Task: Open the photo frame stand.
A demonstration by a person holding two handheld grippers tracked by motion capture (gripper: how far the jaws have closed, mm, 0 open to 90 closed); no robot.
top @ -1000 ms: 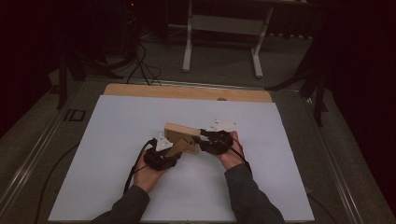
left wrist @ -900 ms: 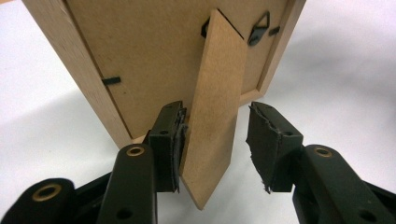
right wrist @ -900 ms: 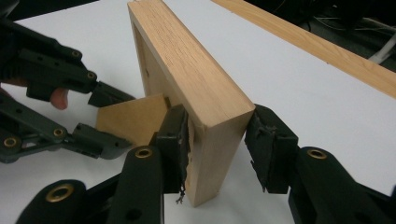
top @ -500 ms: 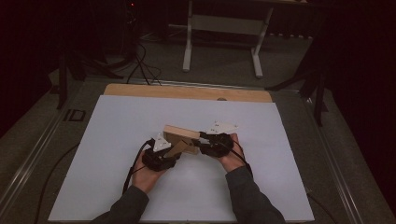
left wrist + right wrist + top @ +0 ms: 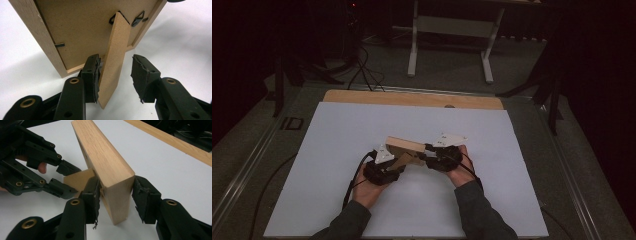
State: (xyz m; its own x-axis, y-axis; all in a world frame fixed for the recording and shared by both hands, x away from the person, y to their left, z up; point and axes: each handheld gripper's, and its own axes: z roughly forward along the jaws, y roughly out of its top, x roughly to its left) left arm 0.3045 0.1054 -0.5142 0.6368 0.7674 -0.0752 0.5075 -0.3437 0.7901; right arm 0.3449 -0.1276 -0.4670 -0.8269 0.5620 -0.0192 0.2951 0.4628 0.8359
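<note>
Between both hands, same spot as before — wooden frame [image 5: 107,167] in right tongs [image 5: 116,195], left tongs [image 5: 115,77] just narrowed around its stand [image 5: 115,60].

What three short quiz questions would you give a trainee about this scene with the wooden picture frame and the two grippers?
1. True or false: the right gripper grips the wooden picture frame by one end.
2. Which part lies between the jaws of the left gripper? A. the fold-out stand on the frame's back; B. a metal hanging hook; C. a cable.
3. Fill in the missing word: the frame stands over a ____ sheet on the table.

Key
1. True: a pad sits on each side of the end.
2. A. One pad touches the stand and the other is apart from it, though the jaws have just been closing.
3. White.
</note>
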